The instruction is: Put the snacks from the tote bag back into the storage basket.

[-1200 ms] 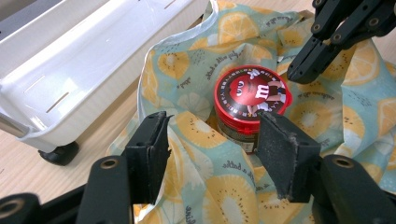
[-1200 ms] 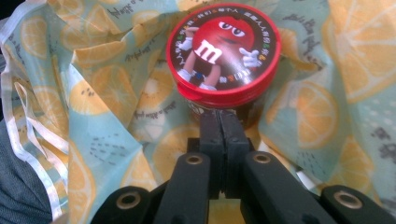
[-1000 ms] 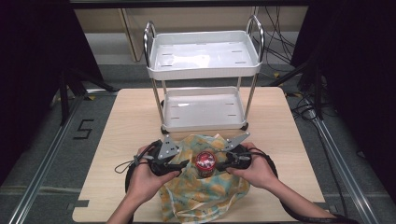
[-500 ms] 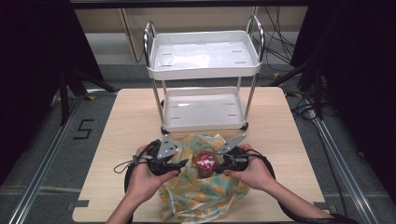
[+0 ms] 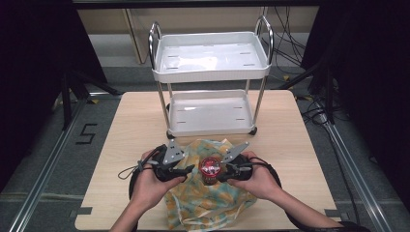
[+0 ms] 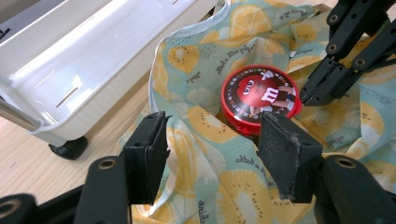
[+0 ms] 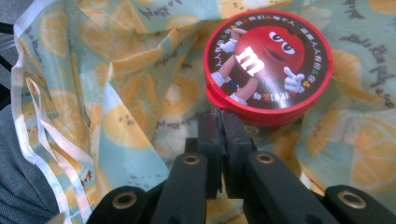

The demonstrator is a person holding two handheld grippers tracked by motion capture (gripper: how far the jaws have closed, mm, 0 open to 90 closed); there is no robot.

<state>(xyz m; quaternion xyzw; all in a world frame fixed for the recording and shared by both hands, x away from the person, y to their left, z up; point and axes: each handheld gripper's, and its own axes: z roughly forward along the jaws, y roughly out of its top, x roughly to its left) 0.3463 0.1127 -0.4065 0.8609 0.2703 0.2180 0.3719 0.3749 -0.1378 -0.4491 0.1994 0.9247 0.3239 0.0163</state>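
The light wooden table fills the middle of the high view, with grey floor and metal rails to either side and dark curtains beyond. At its far half stands a white cart with 2 trays, its castors on the tabletop. Near the front edge lies a crumpled cloth printed with orange slices on pale blue, its white-trimmed hem cut off by the lower frame edge.

In the cloth's far middle sits a round red-lidded tin, upright, its lid facing straight up, so its axis is vertical; the cartoon figure on the lid shows clearly in both gripper views. Cloth folds hide the tin's body, so only the lid and rim can be made out.

The left tongs stand apart, a cloth fold between them, just near of the tin. The right tongs are pressed together right beside the lid's rim; whether they pinch cloth is unclear.
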